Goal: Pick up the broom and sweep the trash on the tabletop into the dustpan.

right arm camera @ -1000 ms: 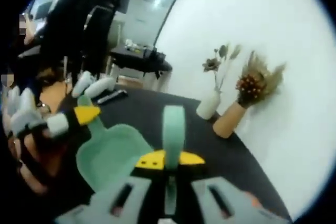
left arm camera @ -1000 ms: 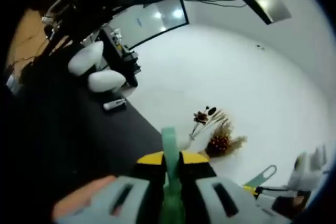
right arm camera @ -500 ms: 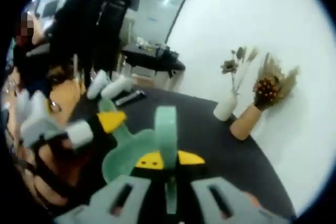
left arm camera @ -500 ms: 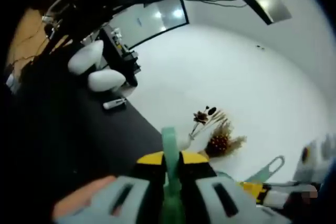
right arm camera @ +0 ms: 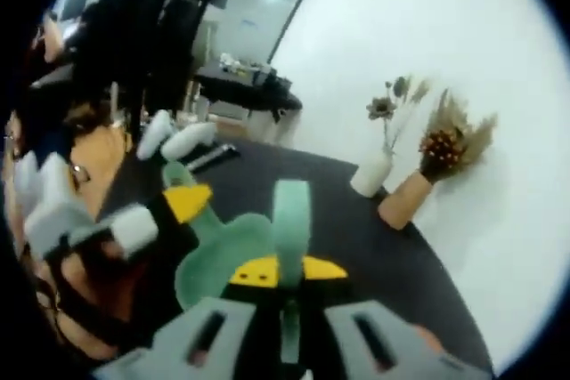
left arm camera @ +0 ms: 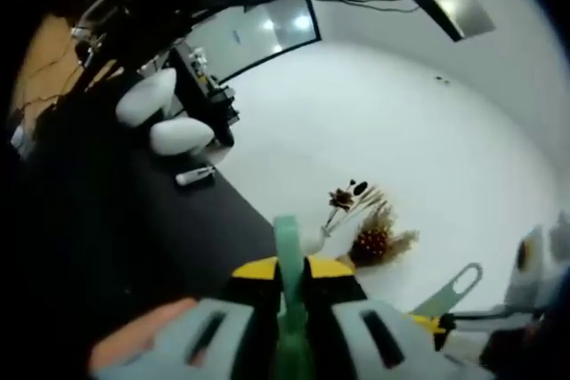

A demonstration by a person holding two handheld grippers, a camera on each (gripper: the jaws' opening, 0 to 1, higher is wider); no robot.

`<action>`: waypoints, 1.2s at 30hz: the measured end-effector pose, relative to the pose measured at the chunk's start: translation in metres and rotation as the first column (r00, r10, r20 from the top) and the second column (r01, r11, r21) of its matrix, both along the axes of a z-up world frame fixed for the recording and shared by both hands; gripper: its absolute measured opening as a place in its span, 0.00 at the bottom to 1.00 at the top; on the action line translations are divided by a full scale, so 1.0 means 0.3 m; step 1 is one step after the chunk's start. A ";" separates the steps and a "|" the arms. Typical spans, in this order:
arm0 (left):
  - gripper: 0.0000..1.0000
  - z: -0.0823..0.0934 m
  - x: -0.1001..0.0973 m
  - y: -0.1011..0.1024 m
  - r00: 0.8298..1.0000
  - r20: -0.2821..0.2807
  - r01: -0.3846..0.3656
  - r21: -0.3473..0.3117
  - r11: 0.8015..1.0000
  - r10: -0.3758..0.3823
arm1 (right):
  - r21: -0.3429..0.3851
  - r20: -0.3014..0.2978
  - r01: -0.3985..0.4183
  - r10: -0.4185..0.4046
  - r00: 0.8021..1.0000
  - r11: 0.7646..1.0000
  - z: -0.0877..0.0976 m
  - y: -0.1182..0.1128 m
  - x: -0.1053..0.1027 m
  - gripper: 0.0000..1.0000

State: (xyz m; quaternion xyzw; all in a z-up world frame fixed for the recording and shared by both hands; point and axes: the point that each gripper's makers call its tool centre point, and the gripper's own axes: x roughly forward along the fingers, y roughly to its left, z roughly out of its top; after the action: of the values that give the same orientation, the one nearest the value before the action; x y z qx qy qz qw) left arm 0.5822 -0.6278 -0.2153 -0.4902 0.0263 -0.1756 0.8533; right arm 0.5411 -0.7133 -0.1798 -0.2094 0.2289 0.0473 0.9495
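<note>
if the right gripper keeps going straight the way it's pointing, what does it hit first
Probably the bare black tabletop, short of the white vase. The right gripper grips a green handle pointing there; depth is unclear.

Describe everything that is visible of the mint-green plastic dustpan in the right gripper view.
The mint-green plastic dustpan looks smooth and matte. It has a rounded, shallow scoop and a narrow handle running up and to the left. The yellow-tipped left tongs are shut on this handle. The scoop is over the black tabletop; whether it touches cannot be told. The pale green broom handle, gripped in the right tongs, covers its right edge.
</note>
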 end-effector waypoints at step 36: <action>0.10 -0.011 -0.211 -0.030 0.992 -0.048 0.110 -0.069 0.992 -0.113 | -0.113 -0.030 0.269 -0.274 0.961 0.957 -0.051 -0.316 -0.220 0.06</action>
State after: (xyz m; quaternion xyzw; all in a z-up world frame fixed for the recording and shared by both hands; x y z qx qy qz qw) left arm 0.5190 -0.6368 -0.2187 -0.5205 0.0700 -0.2111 0.8244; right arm 0.4751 -0.8081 -0.1952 -0.2261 0.2790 -0.0910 0.9288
